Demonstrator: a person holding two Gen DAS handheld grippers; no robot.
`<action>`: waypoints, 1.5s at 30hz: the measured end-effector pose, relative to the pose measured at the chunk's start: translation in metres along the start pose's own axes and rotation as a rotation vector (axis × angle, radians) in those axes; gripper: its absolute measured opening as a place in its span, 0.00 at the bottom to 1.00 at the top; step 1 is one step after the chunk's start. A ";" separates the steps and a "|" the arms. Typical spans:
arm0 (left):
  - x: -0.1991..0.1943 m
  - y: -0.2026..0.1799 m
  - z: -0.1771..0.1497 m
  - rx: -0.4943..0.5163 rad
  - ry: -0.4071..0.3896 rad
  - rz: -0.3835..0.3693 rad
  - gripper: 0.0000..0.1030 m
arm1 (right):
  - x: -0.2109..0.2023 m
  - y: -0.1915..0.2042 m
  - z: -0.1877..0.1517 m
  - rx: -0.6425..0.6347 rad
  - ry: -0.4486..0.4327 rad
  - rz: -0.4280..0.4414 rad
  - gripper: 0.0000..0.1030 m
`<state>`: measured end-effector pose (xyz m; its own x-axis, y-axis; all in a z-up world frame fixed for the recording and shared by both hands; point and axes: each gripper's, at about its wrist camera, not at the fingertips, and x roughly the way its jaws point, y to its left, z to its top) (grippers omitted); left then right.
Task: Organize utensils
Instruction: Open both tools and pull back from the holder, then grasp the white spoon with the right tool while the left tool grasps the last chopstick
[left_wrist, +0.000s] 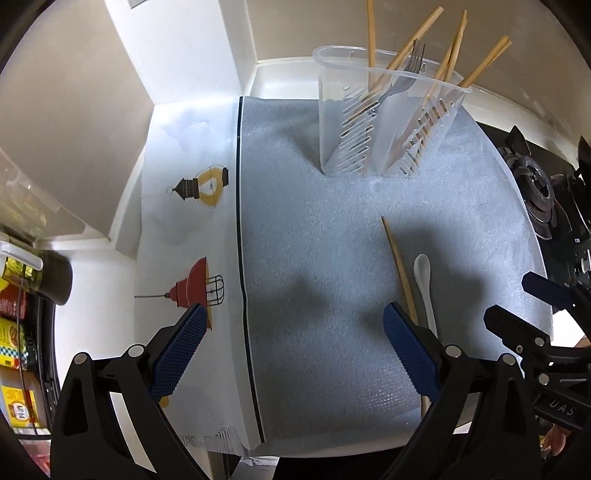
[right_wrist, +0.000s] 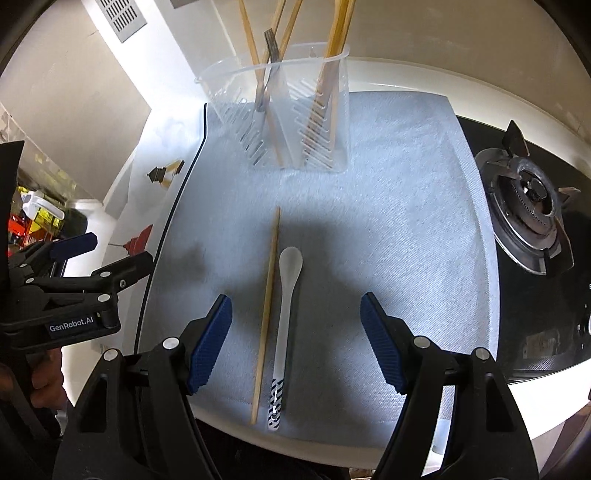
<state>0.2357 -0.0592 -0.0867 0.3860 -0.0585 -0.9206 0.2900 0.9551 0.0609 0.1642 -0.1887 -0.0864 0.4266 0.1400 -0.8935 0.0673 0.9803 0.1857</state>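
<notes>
The right gripper, black-framed with blue ribbed pads, is hanging with its jaws spread wide and gripping nothing, poised over the near edge of the pale grey-blue mat that is covering the counter. Between its fingers, lying on the mat, are a single light wooden chopstick and, just beside it on the right, a white ceramic spoon with a black-striped handle end; both are running from the near edge toward the far edge, and the pads are touching neither. The left gripper is likewise standing released and empty, hovering over the mat's left edge, its right pad just above the chopstick. At the mat's far edge a clear plastic slotted utensil holder is standing upright, holding several wooden chopsticks and a metal fork. Off the mat's right edge a black gas burner is sitting.
</notes>
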 end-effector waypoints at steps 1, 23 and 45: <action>0.000 0.001 -0.001 -0.004 0.001 -0.001 0.90 | -0.001 0.000 0.001 -0.002 0.000 -0.001 0.69; 0.008 0.025 -0.001 -0.070 0.021 0.023 0.90 | 0.074 -0.018 0.027 0.003 0.107 0.010 0.25; 0.016 0.034 0.000 -0.092 0.052 0.038 0.90 | 0.110 0.015 0.026 -0.130 0.120 0.034 0.06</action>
<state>0.2520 -0.0272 -0.0993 0.3484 -0.0093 -0.9373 0.1935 0.9791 0.0623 0.2358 -0.1623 -0.1712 0.3156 0.1810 -0.9315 -0.0656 0.9835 0.1688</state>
